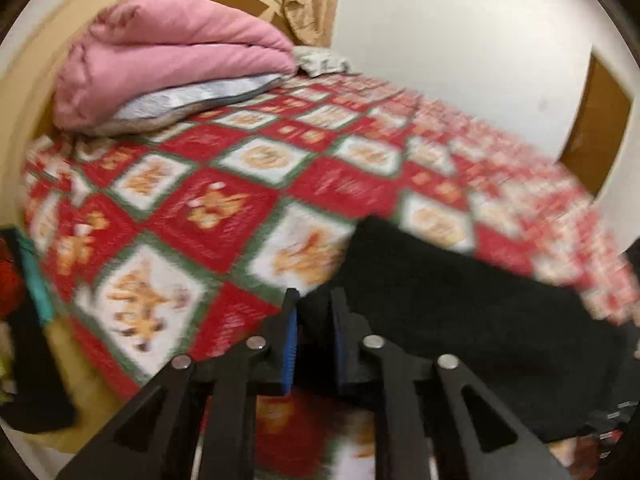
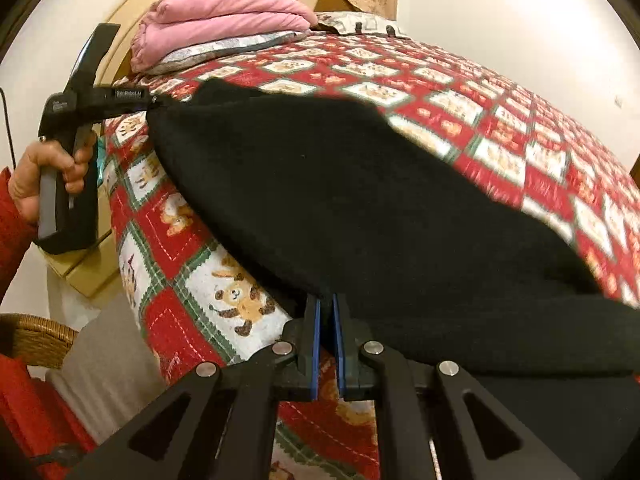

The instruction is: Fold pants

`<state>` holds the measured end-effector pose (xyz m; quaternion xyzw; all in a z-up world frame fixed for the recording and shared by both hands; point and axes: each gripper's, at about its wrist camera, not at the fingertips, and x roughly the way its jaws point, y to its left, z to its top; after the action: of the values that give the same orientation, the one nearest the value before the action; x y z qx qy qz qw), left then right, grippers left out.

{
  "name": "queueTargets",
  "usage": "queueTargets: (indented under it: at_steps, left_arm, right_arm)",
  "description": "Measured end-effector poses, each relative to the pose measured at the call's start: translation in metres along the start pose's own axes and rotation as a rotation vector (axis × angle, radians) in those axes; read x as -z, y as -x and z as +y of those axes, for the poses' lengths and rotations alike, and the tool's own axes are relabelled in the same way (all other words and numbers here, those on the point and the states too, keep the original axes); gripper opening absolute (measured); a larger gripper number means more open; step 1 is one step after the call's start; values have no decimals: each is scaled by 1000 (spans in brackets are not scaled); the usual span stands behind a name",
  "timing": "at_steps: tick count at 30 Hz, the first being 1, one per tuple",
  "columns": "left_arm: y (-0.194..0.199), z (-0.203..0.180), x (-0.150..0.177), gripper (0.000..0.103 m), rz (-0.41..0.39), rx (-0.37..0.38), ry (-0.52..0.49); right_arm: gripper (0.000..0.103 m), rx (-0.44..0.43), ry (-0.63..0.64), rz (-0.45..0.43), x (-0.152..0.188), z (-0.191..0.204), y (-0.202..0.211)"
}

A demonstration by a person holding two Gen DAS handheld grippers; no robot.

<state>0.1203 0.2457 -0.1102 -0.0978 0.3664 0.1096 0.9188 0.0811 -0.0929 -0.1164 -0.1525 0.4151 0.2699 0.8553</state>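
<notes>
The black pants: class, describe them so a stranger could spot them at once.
Find the bed with the red-and-white bear quilt. Across its near side lie the black pants, the only plain dark cloth there, unlike the folded pink blanket by the headboard.

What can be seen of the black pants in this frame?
The pants are plain black, of a thick, slightly fuzzy knit-like cloth. They hang partly lifted, stretched in a broad sheet above a red-checked bedspread. The right gripper is shut on their near edge; the left gripper meets their far corner, though blur hides whether its pads press the cloth. Waistband, legs and seams cannot be told apart, and the right end runs out of view.
</notes>
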Motion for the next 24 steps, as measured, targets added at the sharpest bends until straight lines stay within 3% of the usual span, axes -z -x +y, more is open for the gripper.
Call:
queueTargets:
  at_steps: [2,4,7,9,11,13,16,20,22,24]
  left_arm:
    - [5,-1,2,31,-14,-65,-28]
    - [11,1,0,54,-18,-131,-47]
    - [29,14,-4,59,-76,-251,0]
    - [44,18,-8,59,-127,-291,34]
    - [54,8,-11,59,-167,-256,20]
    - [57,-13,-13,59,-180,-196,-28]
    - [48,-51,-8,59,-161,-62,-88]
    - [23,-96,16,59,-64,26,-148]
    - [14,-115,35,59,-53,-3,-233]
    - [15,-123,45,59,-96,-48,-278]
  right_arm:
    - [7,-13,-25,-11,1,-4,4]
    - [9,-48,-63,-2,0,-11,5]
    - [16,-111,-122,10,-6,-22,12]
    - [25,-179,-170,-31,-14,-31,25]
    - [50,-268,-245,-117,-27,-46,40]
    - [67,-318,-315,-197,-43,-63,46]
    - [67,-369,-363,-267,-76,-83,35]
    - [67,-421,-352,-178,-114,-91,-17]
    - [67,-399,-330,-127,-123,-86,-44]
    - [67,-405,-327,-68,-127,-82,-67]
